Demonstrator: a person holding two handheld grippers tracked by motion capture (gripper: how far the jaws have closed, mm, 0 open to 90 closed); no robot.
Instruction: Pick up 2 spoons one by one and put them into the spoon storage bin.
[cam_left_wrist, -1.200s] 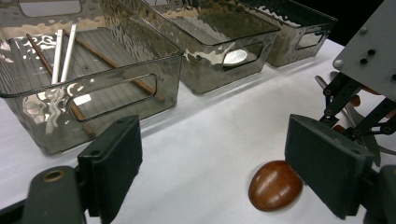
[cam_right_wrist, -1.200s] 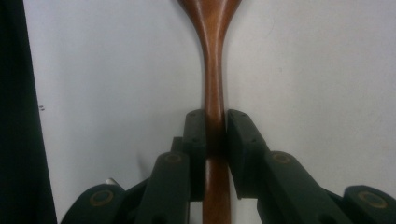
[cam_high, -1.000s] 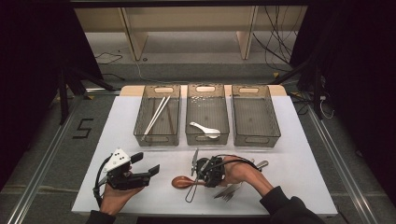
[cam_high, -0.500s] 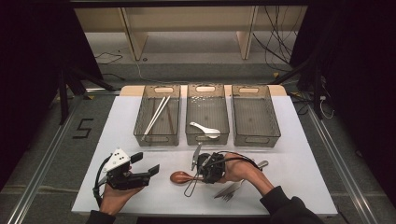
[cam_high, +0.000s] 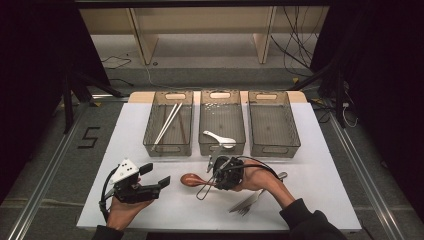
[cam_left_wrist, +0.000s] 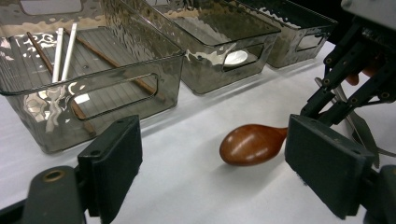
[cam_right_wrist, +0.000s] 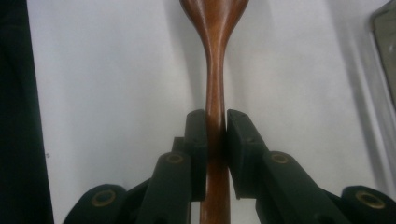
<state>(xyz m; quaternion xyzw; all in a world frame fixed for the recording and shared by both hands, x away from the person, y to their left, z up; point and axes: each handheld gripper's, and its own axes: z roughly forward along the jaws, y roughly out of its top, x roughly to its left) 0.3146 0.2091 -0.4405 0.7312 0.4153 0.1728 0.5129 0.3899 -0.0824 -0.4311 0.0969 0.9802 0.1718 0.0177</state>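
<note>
I'm seeing the glossy brown wooden spoon (cam_right_wrist: 214, 70) with its bowl cut off, my right gripper (cam_right_wrist: 215, 135) clamping its handle, left gripper (cam_left_wrist: 219, 163) gaping wide.

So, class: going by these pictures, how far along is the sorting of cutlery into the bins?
Done: chopsticks lie in the left bin and a white spoon in the middle bin. In hand: the right tool is shut on the brown spoon by its handle, bowl near the table. Left: a fork lies on the table, and the right bin looks empty. The left tool is open.
</note>
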